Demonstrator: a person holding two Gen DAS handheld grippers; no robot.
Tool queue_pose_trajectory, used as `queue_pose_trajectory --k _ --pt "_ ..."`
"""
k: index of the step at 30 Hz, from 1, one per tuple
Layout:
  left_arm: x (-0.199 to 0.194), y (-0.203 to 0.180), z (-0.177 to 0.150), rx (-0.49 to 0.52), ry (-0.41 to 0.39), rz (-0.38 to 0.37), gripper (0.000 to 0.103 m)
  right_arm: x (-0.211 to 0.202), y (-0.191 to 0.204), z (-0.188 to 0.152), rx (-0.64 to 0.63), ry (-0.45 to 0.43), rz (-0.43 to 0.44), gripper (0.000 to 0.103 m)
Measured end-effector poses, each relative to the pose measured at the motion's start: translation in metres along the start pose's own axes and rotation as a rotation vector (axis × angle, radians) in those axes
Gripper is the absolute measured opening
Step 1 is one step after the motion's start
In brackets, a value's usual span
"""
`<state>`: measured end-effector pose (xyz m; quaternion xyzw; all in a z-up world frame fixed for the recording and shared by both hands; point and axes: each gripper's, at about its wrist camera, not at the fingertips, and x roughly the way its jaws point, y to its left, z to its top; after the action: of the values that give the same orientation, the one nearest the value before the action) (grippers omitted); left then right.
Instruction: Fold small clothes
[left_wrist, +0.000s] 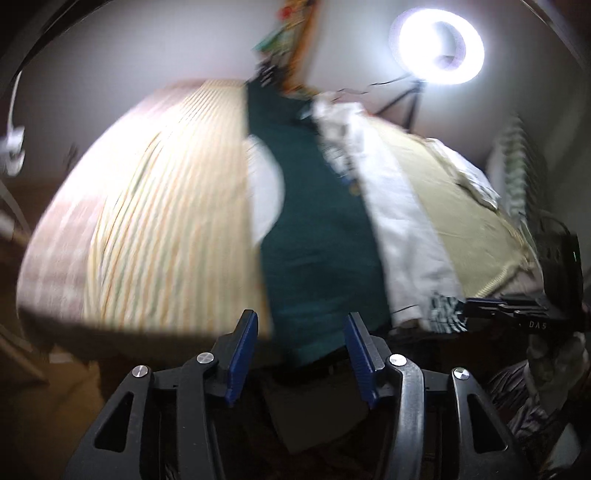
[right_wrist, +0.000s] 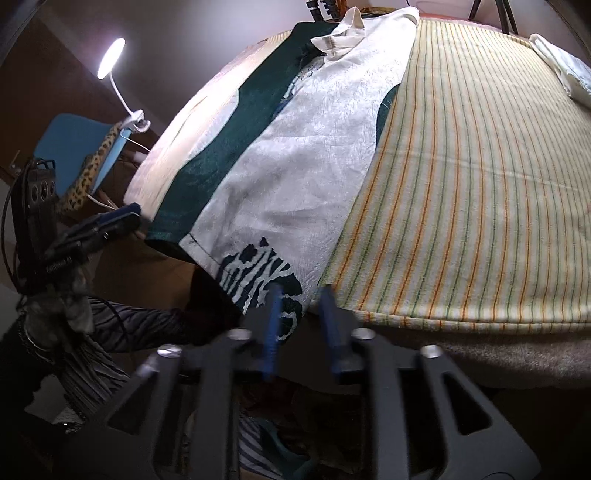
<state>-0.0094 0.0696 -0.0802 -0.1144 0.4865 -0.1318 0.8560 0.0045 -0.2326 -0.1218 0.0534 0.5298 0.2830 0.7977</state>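
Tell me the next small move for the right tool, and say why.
Probably ease the right tool forward and close it on the printed corner of the white and green garment. Its fingers are apart at that corner, which hangs over the edge of the striped cloth, and nothing is gripped yet. The left tool is also open at the near hem.

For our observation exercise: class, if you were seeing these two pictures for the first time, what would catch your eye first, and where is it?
First, the dark green and white garment with a black zebra-like print at its hem, lying lengthwise across the yellow striped cloth-covered table. Next, the glowing white ring light, upper right in the left wrist view. At the garment's near edge, the right gripper and left gripper both stand open.
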Motion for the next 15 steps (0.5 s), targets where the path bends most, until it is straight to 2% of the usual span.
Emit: queue_pose_trajectory --k 3,5,7,8,9,10,12,15 --pt "0.008 0.018 -0.003 -0.061 0.048 -0.022 0.050 -0.002 -0.012 0.000 0.061 0.000 0.045 0.005" --pt "0.017 0.020 -0.006 -0.081 0.083 -0.067 0.049 -0.004 -0.023 -0.001 0.116 -0.009 0.092 0.005" --pt "0.024 0.019 -0.007 -0.096 0.112 -0.098 0.043 -0.004 -0.029 -0.001 0.146 -0.008 0.121 0.005" --pt "0.027 0.018 -0.007 -0.101 0.125 -0.113 0.034 -0.004 -0.031 -0.001 0.163 -0.005 0.134 0.006" --pt "0.029 0.017 -0.007 -0.109 0.136 -0.124 0.027 -0.003 -0.035 -0.001 0.185 0.006 0.157 0.013" --pt "0.030 0.016 -0.006 -0.117 0.142 -0.138 0.024 0.000 -0.038 -0.001 0.208 0.021 0.178 0.016" --pt "0.031 0.015 -0.003 -0.134 0.139 -0.161 0.006 0.002 -0.042 -0.002 0.249 0.022 0.228 0.022" --pt "0.027 0.013 0.002 -0.134 0.117 -0.177 0.002 0.005 -0.043 -0.003 0.267 0.046 0.258 0.022"
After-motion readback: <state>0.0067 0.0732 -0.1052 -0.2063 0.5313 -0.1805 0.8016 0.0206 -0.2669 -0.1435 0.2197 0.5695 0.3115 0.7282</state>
